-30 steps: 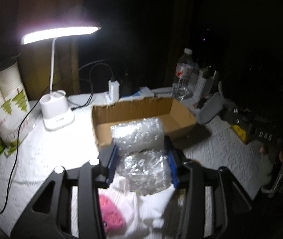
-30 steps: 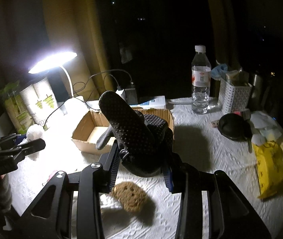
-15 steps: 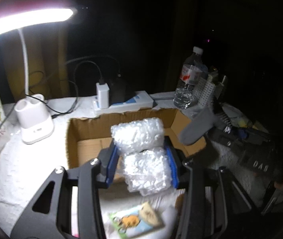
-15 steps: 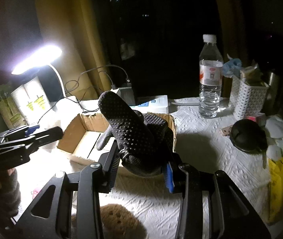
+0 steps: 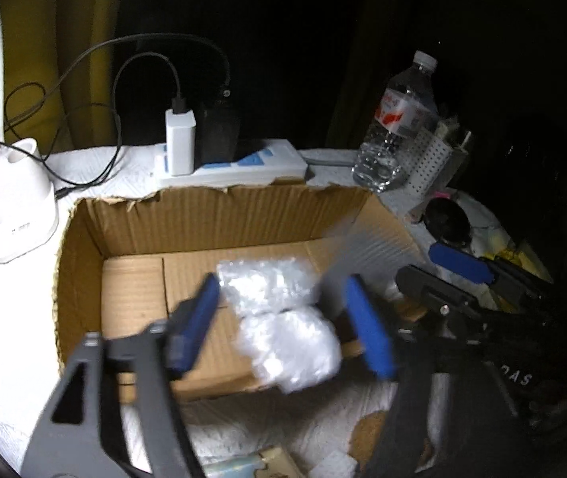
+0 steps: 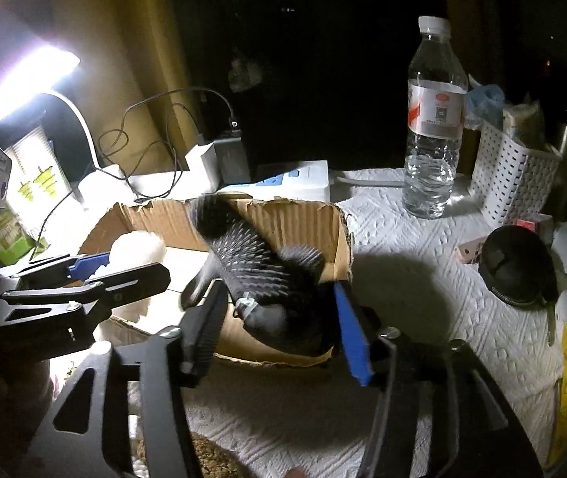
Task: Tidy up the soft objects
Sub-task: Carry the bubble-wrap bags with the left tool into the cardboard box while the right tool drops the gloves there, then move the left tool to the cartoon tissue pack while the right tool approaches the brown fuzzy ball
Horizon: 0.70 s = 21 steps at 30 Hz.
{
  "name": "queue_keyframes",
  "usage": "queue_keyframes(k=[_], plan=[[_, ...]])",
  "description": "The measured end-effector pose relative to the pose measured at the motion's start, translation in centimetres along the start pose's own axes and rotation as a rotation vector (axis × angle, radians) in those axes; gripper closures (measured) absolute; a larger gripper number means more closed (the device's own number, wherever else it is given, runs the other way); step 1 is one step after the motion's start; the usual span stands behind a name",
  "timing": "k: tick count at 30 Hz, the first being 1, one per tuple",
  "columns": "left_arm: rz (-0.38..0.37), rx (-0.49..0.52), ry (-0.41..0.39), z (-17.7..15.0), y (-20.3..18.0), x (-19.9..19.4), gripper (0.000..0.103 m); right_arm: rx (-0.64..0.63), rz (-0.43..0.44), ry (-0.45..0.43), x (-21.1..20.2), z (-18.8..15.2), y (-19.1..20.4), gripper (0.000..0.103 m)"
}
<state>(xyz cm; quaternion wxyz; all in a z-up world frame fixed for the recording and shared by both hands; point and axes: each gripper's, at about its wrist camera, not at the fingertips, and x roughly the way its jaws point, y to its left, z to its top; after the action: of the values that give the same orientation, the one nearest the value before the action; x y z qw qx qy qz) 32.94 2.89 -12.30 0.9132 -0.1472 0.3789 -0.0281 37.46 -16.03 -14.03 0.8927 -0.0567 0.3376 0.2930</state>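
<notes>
Bubble-wrap bundle [image 5: 283, 318] dropping blurred between the spread fingers of the left claw [image 5: 287, 318], gap showing on both sides, over the near edge of the cardboard box [image 5: 203, 219] at six o'clock. Further right, dotted glove [image 6: 259, 271] likewise loose and blurred inside the wide-open right claw [image 6: 279, 318], above the box's near right corner. Likely risk: bundle landing on the low front wall and tipping out onto the worktop [image 6: 422, 298]; glove catching the torn rim at three o'clock. Water bottle [image 6: 434, 119] well apart, at one o'clock.
</notes>
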Motion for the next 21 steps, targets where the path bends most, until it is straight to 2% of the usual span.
queue_keyframes(k=[4, 11, 21], plan=[[0.002, 0.023, -0.027, -0.1, -0.3, -1.3, 0.020, -0.009, -0.020, -0.013, -1.1, 0.1, 0.3, 0.033], [0.029, 0.027, -0.070, -0.7, 0.4, -4.8, 0.020, -0.007, -0.040, -0.034, -3.9, -0.4, 0.9, 0.033], [0.025, 0.016, -0.081, -3.9, 1.6, -9.0, 0.020, -0.014, -0.027, -0.035, -6.7, -2.3, 3.5, 0.033]])
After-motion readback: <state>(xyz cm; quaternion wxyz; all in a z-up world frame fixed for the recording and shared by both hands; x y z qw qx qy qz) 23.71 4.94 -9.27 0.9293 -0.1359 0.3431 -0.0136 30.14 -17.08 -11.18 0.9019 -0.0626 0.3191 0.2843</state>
